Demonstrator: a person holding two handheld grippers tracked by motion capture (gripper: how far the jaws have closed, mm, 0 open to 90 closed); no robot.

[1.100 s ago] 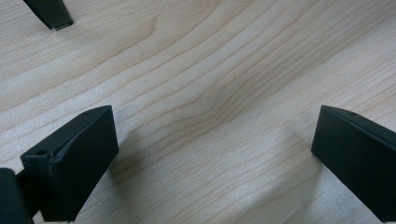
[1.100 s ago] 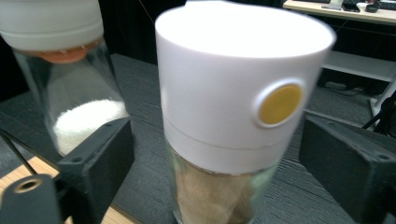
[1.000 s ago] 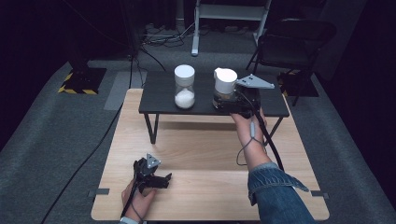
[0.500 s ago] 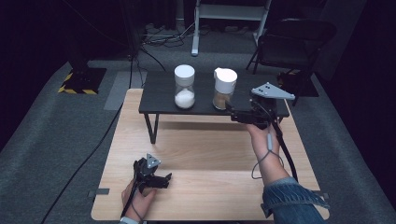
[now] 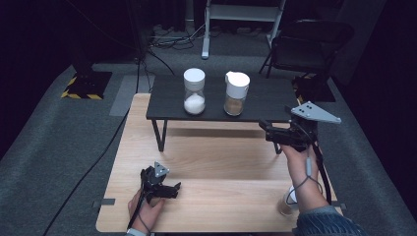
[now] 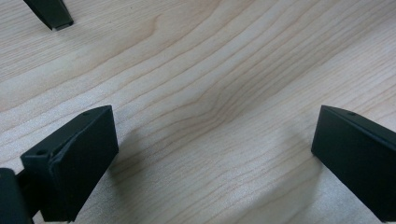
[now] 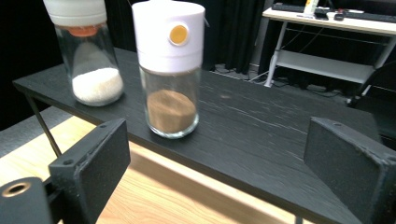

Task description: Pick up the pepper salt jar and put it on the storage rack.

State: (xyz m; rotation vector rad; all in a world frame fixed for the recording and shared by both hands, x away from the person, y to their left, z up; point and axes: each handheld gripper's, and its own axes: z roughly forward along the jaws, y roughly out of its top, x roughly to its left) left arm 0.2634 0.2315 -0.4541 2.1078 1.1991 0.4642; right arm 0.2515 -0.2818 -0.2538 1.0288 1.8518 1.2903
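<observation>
Brown-powder jar (image 5: 236, 93) stands upright on the small black shelf (image 5: 265, 101), upper centre of the high view, just right of the white-powder jar (image 5: 194, 91); the two are apart, neither touched. In that same view I see my right hand-held gripper (image 5: 265, 132) at centre right, off the shelf's front right corner and well clear of the brown jar. A second ago it sat at that jar; half a second ago it was already backing off to the right. Its jaws have just been opening, and nothing lies between them. My reading: the jar has been set down and released, so this placement looks complete. The left hand-held gripper (image 5: 169, 189) rests at lower left on the light wood desk (image 5: 221, 162), where it was a second ago.

Left gripper view: both black jaws stand wide apart over bare desk grain, nothing between them. Idle.

Right gripper view: jaws spread at the lower corners, empty. The brown-powder jar (image 7: 170, 70) stands ahead in the upper centre on the shelf (image 7: 261, 130), white cap with an orange dot facing me; the white-powder jar (image 7: 88, 51) is at upper left.
</observation>
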